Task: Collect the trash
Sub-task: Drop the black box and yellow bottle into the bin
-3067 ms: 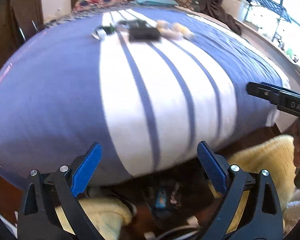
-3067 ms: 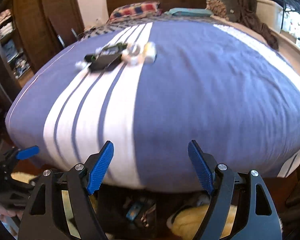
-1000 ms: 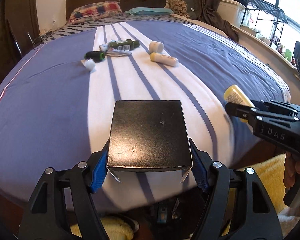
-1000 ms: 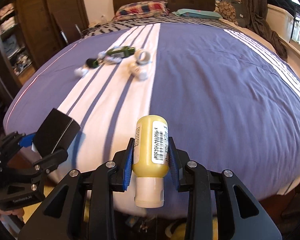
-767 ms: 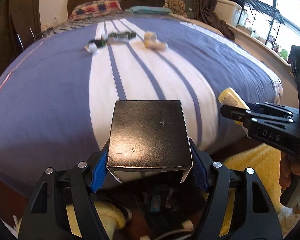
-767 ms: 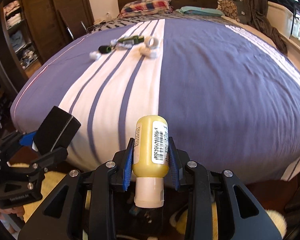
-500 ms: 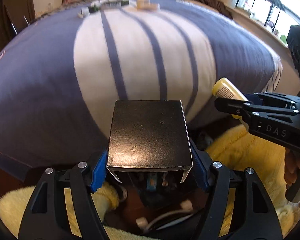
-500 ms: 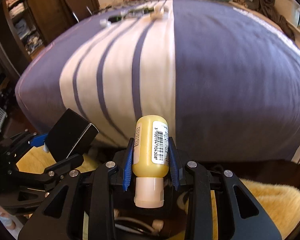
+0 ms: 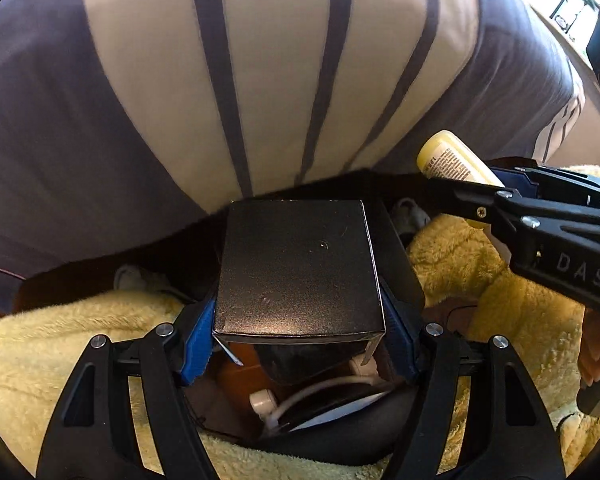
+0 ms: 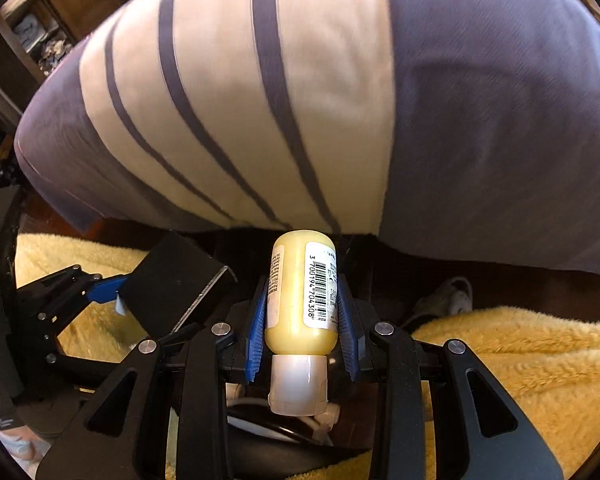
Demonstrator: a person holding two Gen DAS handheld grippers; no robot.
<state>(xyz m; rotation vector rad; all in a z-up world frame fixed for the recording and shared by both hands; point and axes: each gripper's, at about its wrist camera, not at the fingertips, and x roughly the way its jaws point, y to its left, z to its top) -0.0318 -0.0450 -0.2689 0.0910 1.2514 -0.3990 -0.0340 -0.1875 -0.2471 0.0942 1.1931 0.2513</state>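
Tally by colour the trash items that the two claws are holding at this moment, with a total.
Black: 1, the square black cardboard box in the left claw.
Yellow: 1, the yellow plastic bottle with a white cap in the right claw.
Total: 2.

A home bedroom is indicated by a bed covered in a purple-and-cream striped duvet (image 9: 260, 80), a fluffy yellow rug (image 10: 520, 360) on the floor, and wooden shelving (image 10: 40, 28) beside it.
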